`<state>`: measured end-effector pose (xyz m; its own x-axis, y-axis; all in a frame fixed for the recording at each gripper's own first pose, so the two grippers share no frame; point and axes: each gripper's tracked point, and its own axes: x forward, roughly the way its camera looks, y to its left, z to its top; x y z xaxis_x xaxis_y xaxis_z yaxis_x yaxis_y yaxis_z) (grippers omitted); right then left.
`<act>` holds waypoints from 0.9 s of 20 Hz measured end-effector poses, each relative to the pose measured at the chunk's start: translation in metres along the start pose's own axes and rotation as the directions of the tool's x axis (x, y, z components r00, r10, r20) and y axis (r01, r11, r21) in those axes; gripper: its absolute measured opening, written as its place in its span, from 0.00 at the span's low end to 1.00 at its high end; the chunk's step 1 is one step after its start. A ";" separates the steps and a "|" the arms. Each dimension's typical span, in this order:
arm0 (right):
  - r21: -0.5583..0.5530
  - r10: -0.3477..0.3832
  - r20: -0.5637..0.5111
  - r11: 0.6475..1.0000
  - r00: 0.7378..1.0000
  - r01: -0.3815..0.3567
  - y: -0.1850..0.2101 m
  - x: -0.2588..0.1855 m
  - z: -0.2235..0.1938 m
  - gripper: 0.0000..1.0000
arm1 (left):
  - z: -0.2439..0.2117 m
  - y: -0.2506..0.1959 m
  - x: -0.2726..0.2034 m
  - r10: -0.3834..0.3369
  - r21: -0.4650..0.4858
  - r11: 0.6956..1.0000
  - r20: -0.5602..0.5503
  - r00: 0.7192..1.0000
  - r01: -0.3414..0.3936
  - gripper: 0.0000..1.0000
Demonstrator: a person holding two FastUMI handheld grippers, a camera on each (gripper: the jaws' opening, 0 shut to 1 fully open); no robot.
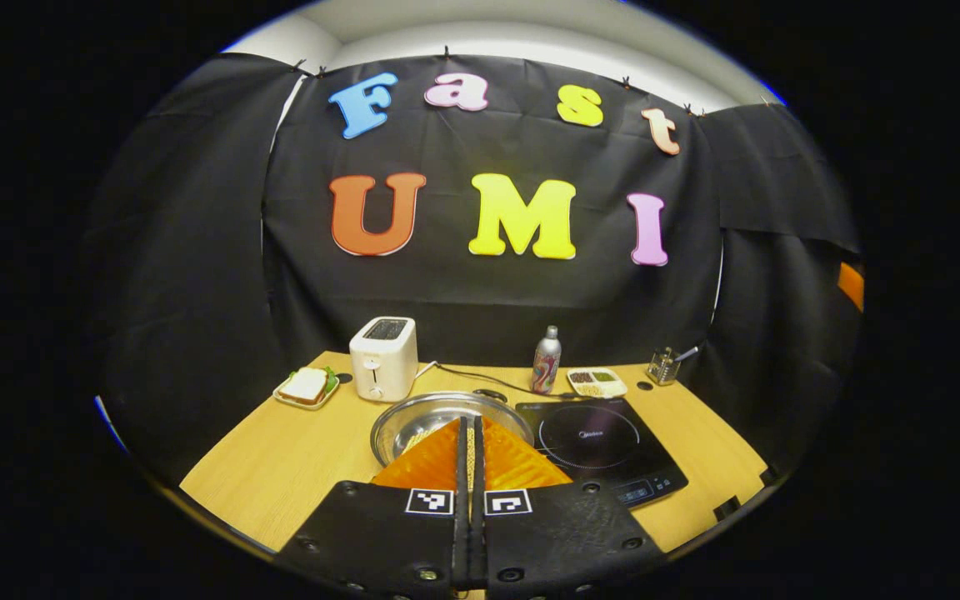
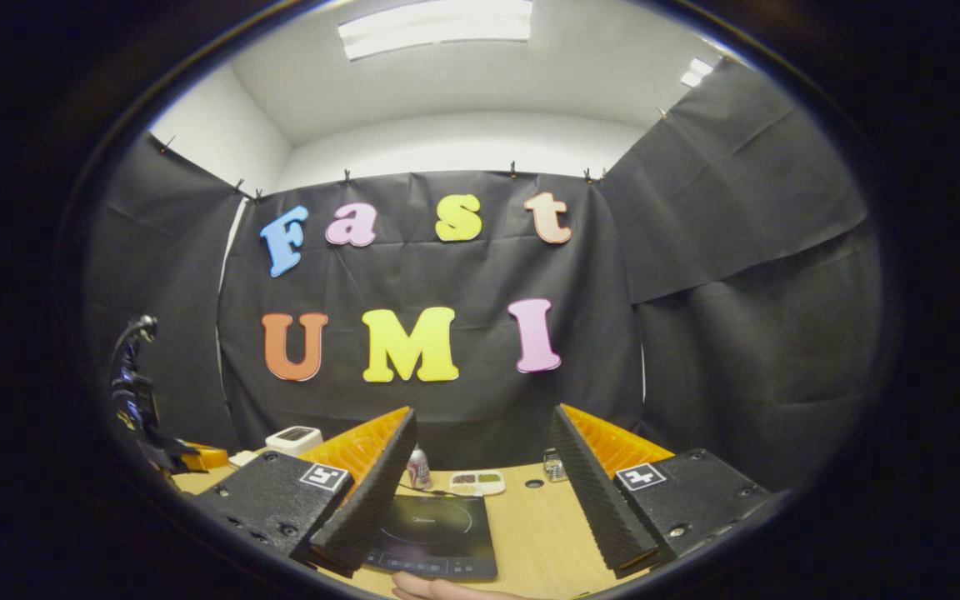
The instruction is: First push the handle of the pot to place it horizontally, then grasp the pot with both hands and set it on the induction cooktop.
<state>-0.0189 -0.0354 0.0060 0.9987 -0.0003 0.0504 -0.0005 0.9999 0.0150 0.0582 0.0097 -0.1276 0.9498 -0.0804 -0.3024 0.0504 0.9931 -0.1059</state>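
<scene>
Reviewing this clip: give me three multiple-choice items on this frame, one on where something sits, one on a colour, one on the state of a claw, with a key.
1. Where does the round shiny steel pot sit relative to the flat black induction cooktop, in the left gripper view?
A. On top of it
B. On the wooden table, to its left
C. Behind the toaster

2. What colour is the boxy toaster?
A. White
B. Red
C. Black

3. How does the right claw stand?
A. Shut on the pot
B. Shut on nothing
C. Open, fingers spread wide

Key:
1 B, the pot rests on the light wooden table beside the cooktop's left edge, not on its ring.
2 A, its body is plain white against the black cloth.
3 C, in the right gripper view its two ribbed black fingers stand far apart with the cooktop seen between them.
</scene>
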 end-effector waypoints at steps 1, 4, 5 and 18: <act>0.001 -0.002 -0.003 1.000 1.000 0.002 -0.001 0.001 -0.003 1.00 | -0.011 0.007 0.006 0.011 -0.003 1.000 -0.030 0.999 -0.012 0.00; 0.001 -0.005 -0.017 1.000 1.000 0.005 -0.002 0.004 -0.009 1.00 | -0.044 0.021 0.027 0.020 -0.031 0.999 -0.126 0.992 -0.024 0.00; 0.001 -0.007 -0.024 1.000 1.000 0.007 -0.003 0.006 -0.012 1.00 | -0.056 0.023 0.034 0.018 -0.036 0.999 -0.156 0.988 -0.024 0.00; -0.001 -0.015 -0.088 1.000 0.996 0.015 -0.004 0.021 -0.040 1.00 | -0.150 0.020 0.068 -0.092 -0.087 0.994 -0.387 0.918 0.063 0.00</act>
<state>0.0040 -0.0386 -0.0329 0.9992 -0.0138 -0.0378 0.0144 0.9998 0.0151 0.0772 0.0118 -0.2919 0.7475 -0.1985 -0.6340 0.0832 0.9748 -0.2072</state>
